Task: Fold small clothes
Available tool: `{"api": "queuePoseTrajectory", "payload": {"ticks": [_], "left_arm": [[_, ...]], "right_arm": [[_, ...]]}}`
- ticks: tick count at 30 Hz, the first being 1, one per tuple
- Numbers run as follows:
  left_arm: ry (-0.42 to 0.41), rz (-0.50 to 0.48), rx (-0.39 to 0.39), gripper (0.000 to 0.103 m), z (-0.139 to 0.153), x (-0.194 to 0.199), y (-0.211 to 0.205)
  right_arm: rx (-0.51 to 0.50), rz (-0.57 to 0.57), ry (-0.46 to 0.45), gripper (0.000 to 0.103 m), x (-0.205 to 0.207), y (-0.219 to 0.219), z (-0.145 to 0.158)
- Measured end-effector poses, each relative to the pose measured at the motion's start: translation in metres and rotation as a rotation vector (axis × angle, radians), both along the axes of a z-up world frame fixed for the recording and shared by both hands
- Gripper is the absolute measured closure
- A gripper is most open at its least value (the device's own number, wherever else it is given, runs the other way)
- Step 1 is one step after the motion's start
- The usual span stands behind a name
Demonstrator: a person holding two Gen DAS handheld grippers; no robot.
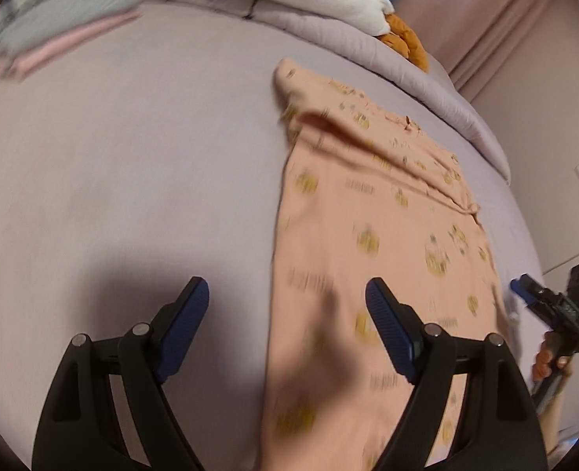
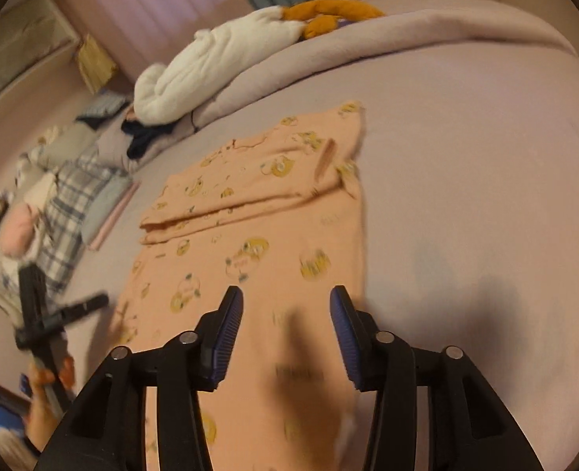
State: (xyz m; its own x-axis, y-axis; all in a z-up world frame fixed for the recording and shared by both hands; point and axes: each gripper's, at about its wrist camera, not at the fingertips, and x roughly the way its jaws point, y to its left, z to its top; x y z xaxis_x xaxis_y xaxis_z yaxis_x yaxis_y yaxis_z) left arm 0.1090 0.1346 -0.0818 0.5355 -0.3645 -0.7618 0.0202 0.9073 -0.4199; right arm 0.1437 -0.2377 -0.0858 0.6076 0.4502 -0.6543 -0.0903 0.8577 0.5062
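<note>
Both grippers hang over the bed with nothing between their jaws. Seen from its own camera, the left gripper (image 1: 287,298) fills the bottom of the frame with its blue pads spread wide; the left pad sits over bare sheet (image 1: 132,157), the right pad over the garment (image 1: 368,216). The right gripper (image 2: 286,306), at the bottom centre of its own view, has its jaws parted about halfway, released, both pads above the garment's near part without touching it.

That garment is a peach piece of small clothing with yellow cartoon prints, lying flat on the lilac sheet. Its far part is folded back over itself, so a doubled band runs across the middle of the right view. In the left view it occupies the right half of the frame.

At the far right edge of the left view the right gripper shows again, held by a hand (image 1: 550,357). Plaid and pink clothes (image 2: 66,204) lie at the left of the right view, blurred. A white and orange plush (image 2: 226,55) rests on the rolled quilt (image 2: 407,31) at the top.
</note>
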Motion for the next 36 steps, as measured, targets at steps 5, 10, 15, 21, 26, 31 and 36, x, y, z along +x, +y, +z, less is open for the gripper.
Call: {"api": "queuePoseTrajectory", "payload": {"ticks": [5,10,15,21,26,31,36], "left_arm": [[-0.001,-0.012,-0.092,0.021,-0.004,-0.034,0.004],[0.002,-0.047,-0.131,0.021,-0.003,-0.046,-0.013],[-0.003,-0.091,-0.106,0.021,-0.005,-0.054,-0.027],[-0.014,-0.101,-0.116,0.021,-0.006,-0.059,-0.031],[-0.015,-0.101,-0.163,0.021,-0.008,-0.063,-0.023],[-0.012,-0.112,-0.200,0.021,-0.010,-0.056,-0.019],[-0.010,-0.131,-0.222,0.021,-0.011,-0.039,-0.018]], "right_arm": [[0.030,-0.016,0.059,0.054,-0.028,-0.009,-0.011],[0.050,-0.001,0.102,0.054,-0.046,-0.013,-0.023],[0.037,0.029,0.116,0.054,-0.059,-0.006,-0.026],[0.053,0.054,0.120,0.053,-0.064,0.006,-0.032],[0.061,0.066,0.120,0.052,-0.065,0.015,-0.033],[0.088,0.072,0.125,0.052,-0.059,0.018,-0.036],[0.113,0.070,0.117,0.052,-0.047,0.020,-0.038]]}}
